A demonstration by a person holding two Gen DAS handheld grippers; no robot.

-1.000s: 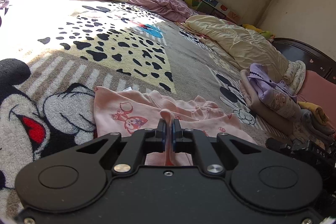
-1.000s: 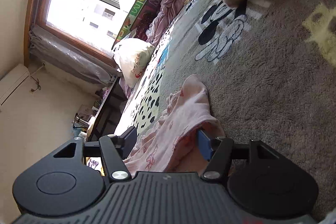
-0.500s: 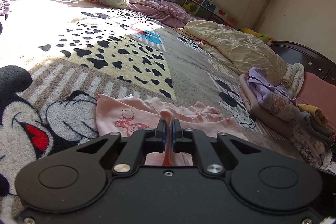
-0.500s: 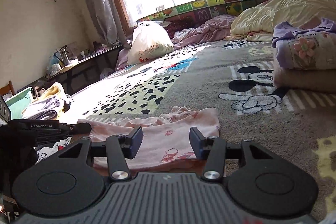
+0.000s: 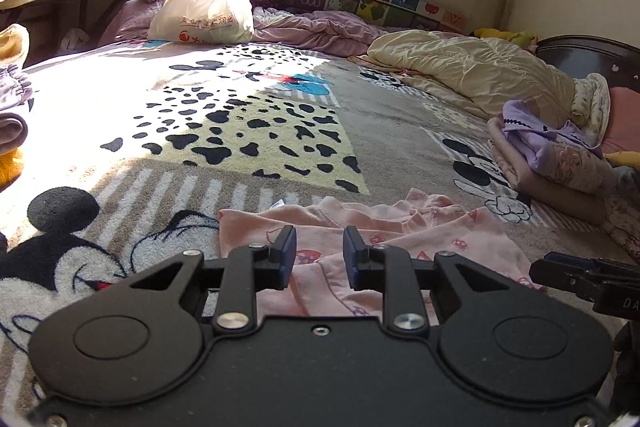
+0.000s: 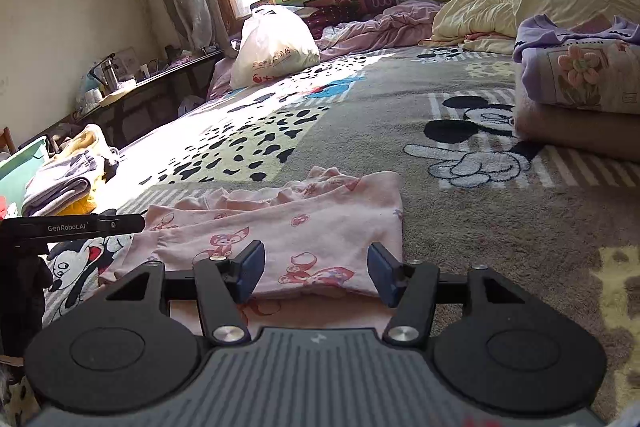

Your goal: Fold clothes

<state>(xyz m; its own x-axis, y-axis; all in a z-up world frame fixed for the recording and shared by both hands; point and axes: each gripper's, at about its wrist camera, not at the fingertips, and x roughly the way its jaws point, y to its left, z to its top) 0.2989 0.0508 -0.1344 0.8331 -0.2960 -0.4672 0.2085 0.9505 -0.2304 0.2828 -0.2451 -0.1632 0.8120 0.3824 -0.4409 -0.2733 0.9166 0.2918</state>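
Pink printed garment lies folded on cartoon blanket, just ahead of both grippers. Left gripper: jaws opening, narrow gap, pads clear of cloth. Right gripper: jaws apart, wider, gripping nothing. Folded stack well apart.

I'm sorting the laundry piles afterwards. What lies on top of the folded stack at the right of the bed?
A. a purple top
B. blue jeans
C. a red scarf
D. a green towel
A: the purple top lies over the folded stack, beyond the pink garment.
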